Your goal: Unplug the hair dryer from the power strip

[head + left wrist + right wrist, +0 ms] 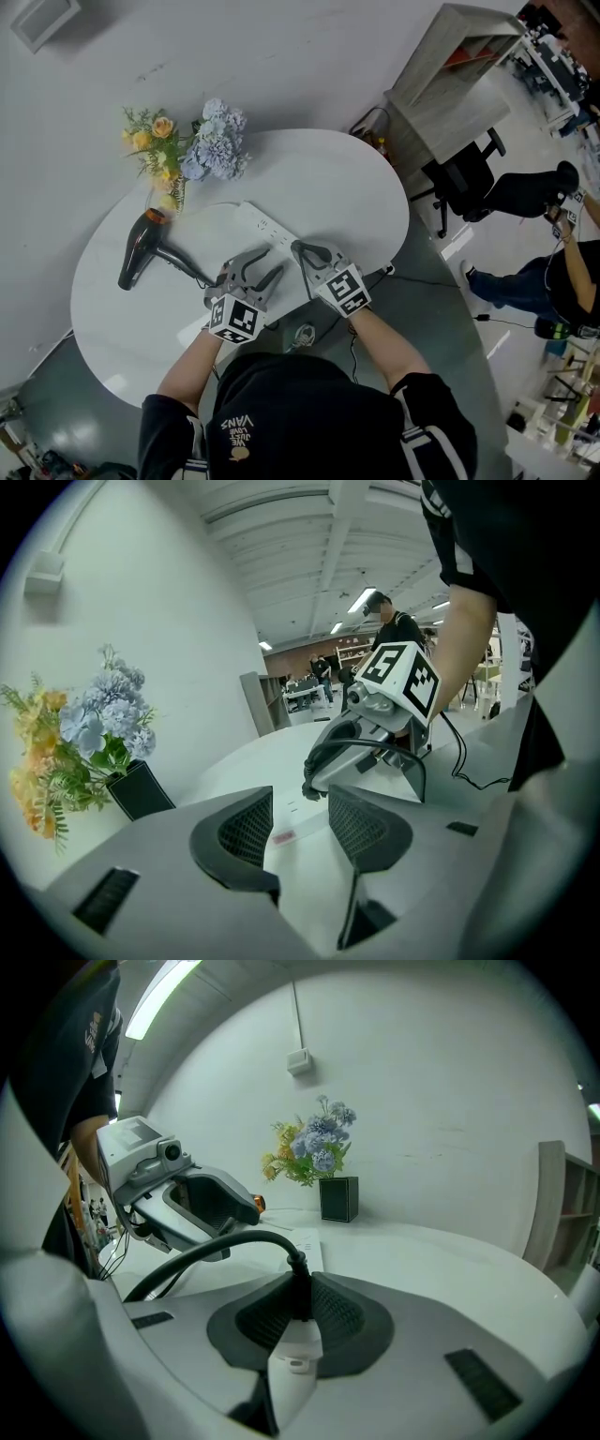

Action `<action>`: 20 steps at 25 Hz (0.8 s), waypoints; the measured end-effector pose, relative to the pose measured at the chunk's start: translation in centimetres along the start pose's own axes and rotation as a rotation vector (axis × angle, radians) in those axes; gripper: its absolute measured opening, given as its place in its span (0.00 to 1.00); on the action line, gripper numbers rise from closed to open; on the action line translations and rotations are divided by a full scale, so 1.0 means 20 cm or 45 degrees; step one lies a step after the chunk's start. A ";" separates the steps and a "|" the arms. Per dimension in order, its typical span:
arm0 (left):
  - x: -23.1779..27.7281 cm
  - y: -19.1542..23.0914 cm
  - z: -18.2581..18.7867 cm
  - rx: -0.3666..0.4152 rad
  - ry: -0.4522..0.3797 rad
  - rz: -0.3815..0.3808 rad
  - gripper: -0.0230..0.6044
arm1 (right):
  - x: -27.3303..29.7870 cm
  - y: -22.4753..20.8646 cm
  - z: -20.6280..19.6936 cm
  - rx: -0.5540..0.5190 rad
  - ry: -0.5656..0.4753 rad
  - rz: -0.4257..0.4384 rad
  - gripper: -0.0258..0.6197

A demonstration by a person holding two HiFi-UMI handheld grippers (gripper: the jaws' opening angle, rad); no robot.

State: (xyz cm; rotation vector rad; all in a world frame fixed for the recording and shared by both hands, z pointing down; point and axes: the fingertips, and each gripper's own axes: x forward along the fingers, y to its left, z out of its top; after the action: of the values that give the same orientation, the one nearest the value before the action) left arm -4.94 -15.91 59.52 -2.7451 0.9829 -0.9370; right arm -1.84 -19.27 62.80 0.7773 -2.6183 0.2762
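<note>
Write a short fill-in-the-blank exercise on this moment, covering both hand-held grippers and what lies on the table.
1. The right hand-held gripper is shut on the ____ at the end of the cord from the hair dryer.
2. The left hand-held gripper hangs over the power strip with its jaws ____.
3. The hair dryer lies on the table near a vase of ____.

Missing words: plug; open; flowers
</note>
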 end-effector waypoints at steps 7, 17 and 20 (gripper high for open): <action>0.04 0.00 -0.03 0.129 0.054 -0.056 0.34 | 0.00 0.00 0.00 0.012 -0.007 0.009 0.15; 0.13 -0.01 -0.10 0.359 0.154 -0.151 0.34 | 0.00 0.00 0.00 0.020 -0.014 0.003 0.15; 0.16 0.00 -0.12 0.426 0.186 -0.176 0.34 | 0.00 -0.01 0.00 0.023 -0.015 -0.001 0.15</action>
State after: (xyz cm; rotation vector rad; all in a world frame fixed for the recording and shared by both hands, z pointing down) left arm -4.45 -17.46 63.15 -2.5143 0.5913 -1.2141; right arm -1.80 -19.38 62.85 0.7881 -2.6298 0.2967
